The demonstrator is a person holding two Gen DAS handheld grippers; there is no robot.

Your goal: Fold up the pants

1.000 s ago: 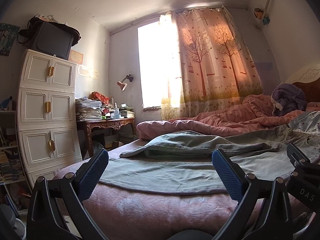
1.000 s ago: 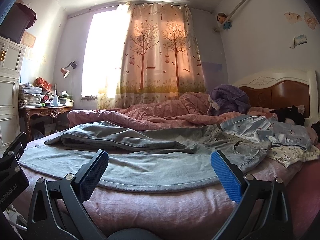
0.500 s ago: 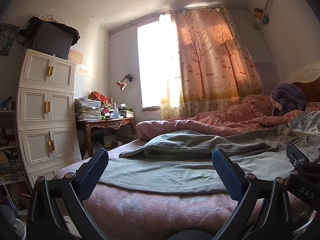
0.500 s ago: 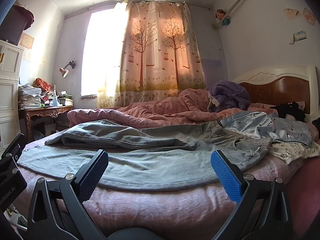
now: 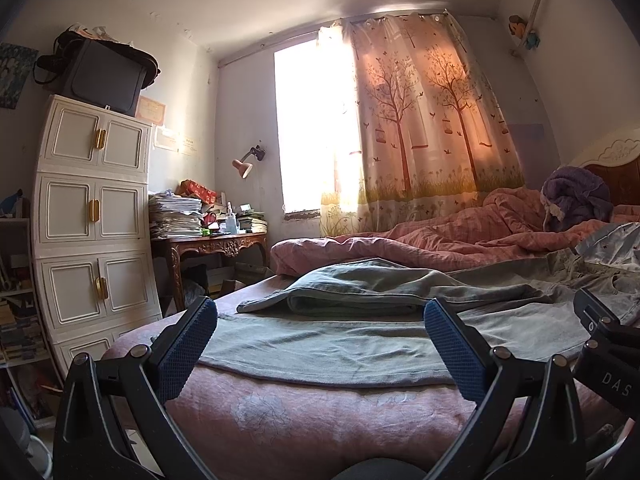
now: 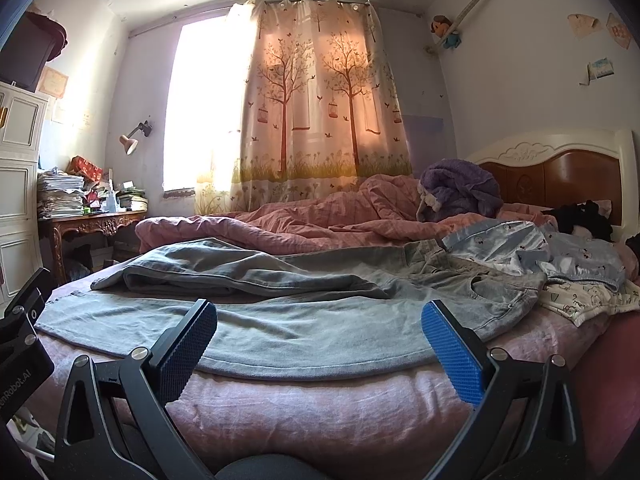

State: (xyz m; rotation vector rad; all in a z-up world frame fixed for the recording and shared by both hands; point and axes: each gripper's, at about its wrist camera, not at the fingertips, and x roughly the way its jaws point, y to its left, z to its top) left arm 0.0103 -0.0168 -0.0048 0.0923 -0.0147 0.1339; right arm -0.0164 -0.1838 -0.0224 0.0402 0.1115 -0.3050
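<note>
Left tongs (image 5: pixel 320 344) and right tongs (image 6: pixel 320 344), both spread wide and holding nothing, hover at the near edge of the bed (image 6: pixel 320 412). One pair of pants (image 6: pixel 280 320) lies just ahead, long axis running left to right: hems toward the left tongs, waist toward the right, one leg lying flat, the other bunched on top. Each tongs is nearest its own end. Count: two tongs, one pants, one bed

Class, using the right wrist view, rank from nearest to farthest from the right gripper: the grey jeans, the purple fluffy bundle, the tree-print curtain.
1. Grey jeans, directly ahead of the right gripper.
2. Purple fluffy bundle, right, near the headboard.
3. Tree-print curtain, back wall.
</note>
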